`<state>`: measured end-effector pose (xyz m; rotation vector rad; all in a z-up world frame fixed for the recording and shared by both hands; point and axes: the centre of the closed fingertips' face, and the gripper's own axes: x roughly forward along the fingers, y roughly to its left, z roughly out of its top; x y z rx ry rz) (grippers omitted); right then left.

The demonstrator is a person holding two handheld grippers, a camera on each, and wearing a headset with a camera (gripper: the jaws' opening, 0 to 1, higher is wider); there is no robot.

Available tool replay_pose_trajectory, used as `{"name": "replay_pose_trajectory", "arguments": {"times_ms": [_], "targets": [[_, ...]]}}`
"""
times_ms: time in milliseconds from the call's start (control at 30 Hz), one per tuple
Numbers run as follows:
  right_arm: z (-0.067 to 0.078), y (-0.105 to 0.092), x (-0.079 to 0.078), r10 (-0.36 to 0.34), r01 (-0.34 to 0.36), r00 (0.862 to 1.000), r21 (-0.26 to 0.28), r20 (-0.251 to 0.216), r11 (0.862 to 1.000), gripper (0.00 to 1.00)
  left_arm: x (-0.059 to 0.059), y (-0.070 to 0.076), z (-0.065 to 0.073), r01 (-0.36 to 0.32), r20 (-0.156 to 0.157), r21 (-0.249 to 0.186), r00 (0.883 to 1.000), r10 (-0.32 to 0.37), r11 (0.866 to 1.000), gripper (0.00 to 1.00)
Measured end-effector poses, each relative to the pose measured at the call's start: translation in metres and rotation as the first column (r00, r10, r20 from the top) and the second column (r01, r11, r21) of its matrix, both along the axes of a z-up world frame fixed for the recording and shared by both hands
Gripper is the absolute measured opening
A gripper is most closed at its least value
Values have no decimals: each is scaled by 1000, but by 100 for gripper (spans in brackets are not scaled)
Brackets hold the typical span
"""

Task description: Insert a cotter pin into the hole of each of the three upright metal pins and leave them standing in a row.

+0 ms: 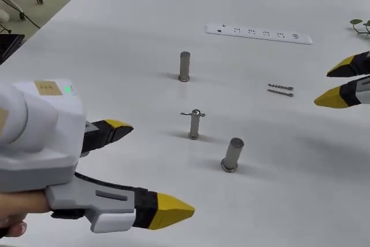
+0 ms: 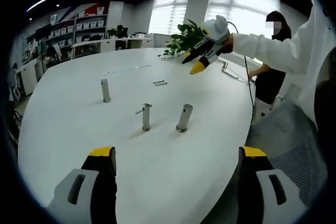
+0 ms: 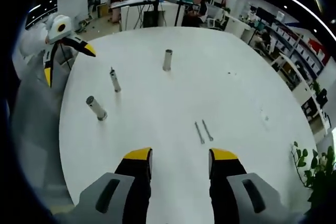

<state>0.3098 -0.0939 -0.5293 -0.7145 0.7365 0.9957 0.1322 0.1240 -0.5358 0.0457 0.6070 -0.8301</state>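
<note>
Bench (image 1: 115, 39): white and broad, carrying all the task's things.
Far pin (image 1: 184, 66): upright, bare-topped, standing alone towards the power strip (image 1: 258, 33).
Middle pin (image 1: 194, 124): upright, with a cotter pin (image 1: 192, 114) crosswise through its top, sticking out further on one side.
Near pin (image 1: 232, 154): upright, no cotter pin in it, closest of the three to the left tongs.
Row: the three pins stand apart in one slanting line.
Loose cotter pins (image 1: 280, 89): two, flat on the bench, side by side, between the pins and the right tongs.
Left tongs (image 1: 162, 167): jaws spread wide with nothing between them, held over the near edge of the bench, well short of the pins.
Right tongs (image 1: 322, 88): jaws parted and empty, near the loose cotter pins but not touching them.
Left gripper view adds: a white sleeve (image 2: 273, 45) carrying the right tongs, a plant (image 2: 184, 35) behind them, windows (image 2: 236, 9) and shelves (image 2: 89, 24).
Right gripper view adds: the loose cotter pins straight ahead of its own jaws, and the left tongs beyond the bench's far rim.
Writing: a tan sticker (image 1: 47, 88) and a green light (image 1: 67, 89) on the left tongs' housing; the sticker is too blurred to read.
</note>
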Motion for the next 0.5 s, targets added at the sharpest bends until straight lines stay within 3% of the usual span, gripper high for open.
{"name": "replay_pose_trajectory", "arguments": {"times_ms": [333,500], "targets": [[-24,17,18,32,-34,998,-36,-50,999,39,-7,-8,2,-32,-15,-34,999,31,999,94],[-34,22,25,57,-61,997,-65,-58,996,35,-9,-11,2,-26,-25,-39,999,25,999,92]]}}
